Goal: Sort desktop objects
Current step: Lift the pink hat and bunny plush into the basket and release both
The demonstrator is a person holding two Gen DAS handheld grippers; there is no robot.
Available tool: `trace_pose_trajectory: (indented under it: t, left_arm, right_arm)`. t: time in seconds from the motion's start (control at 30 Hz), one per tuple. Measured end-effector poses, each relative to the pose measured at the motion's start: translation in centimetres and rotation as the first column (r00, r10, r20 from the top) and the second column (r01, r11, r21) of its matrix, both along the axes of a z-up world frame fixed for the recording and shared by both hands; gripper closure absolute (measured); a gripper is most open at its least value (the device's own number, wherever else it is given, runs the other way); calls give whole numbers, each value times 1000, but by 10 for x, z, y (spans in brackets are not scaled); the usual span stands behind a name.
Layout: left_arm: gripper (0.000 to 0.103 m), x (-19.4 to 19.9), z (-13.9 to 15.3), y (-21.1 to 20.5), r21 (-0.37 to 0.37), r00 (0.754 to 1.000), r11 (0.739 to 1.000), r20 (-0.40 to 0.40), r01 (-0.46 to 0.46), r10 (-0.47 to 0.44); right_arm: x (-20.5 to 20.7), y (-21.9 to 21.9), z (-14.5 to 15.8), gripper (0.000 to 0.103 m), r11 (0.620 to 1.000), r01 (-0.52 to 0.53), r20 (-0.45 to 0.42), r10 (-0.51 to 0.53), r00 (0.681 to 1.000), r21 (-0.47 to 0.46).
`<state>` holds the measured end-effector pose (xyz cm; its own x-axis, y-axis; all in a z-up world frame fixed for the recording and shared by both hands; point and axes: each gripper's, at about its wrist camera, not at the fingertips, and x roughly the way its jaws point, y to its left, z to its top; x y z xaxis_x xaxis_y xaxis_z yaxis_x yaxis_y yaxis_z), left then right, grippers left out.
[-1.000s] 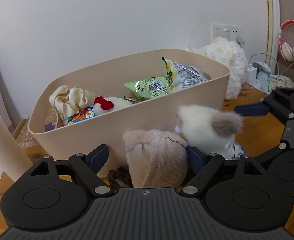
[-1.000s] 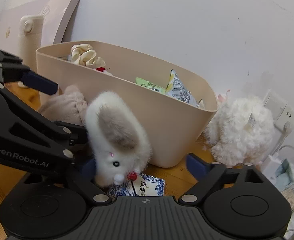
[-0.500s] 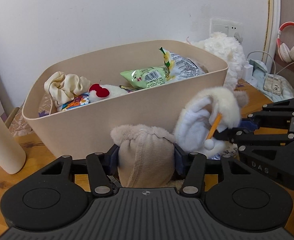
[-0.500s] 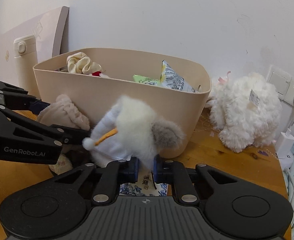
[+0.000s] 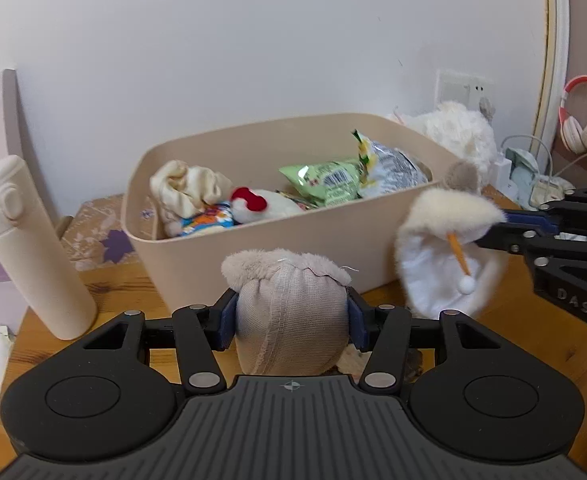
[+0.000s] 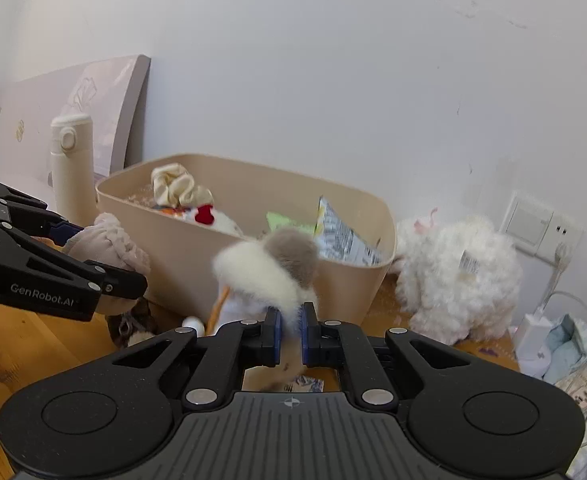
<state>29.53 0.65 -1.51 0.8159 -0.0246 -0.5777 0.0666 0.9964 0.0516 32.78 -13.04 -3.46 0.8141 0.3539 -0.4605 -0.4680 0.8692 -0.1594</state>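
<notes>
left tongs [image 5: 291, 316] clenched on beige plush pouch [image 5: 289, 312]; right tongs [image 6: 290, 334] clenched on white fur hat [image 6: 269, 276] (orange cord dangling), both before tan bin [image 5: 253, 256] on desk [image 5: 109, 292]

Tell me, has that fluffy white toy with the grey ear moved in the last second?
Yes. The white plush toy, pinched in the right gripper, has been lifted: it sat low against the beige bin's front wall, and now its top reaches the rim.

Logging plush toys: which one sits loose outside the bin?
The fluffy white plush right of the bin; the tan plush and white-hooded plush are gripped in tools.
</notes>
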Motion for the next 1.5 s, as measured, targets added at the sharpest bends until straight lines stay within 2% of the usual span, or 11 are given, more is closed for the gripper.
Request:
trace_pose_trajectory:
  t: [0.37, 0.6, 0.9, 1.03, 1.23, 1.5]
  left_arm:
    - [49, -15, 29, 17, -4, 997, 1000, 66, -28, 28]
    - [49, -10, 51, 25, 12, 993, 999, 112, -46, 44]
    - [49, 14, 77, 34, 41, 984, 996, 168, -74, 66]
    - [49, 31, 87, 39, 43, 977, 994, 192, -99, 89]
    - [49, 66, 84, 43, 32, 978, 992, 177, -122, 114]
    - [48, 112, 47, 38, 44, 985, 988, 94, -147, 143]
  right_arm:
    - [-12, -5, 37, 95, 1000, 12, 88, -13, 996, 15]
    - [-8, -3, 62, 95, 999, 20, 137, -24, 990, 35]
    - [22, 2, 90, 95, 990, 43, 141, -62, 988, 133]
    - [43, 8, 94, 95, 986, 71, 150, -94, 984, 149]
    - [76, 19, 91, 95, 980, 105, 131, -128, 983, 170]
    - [115, 43, 62, 95, 990, 114, 78, -120, 990, 79]
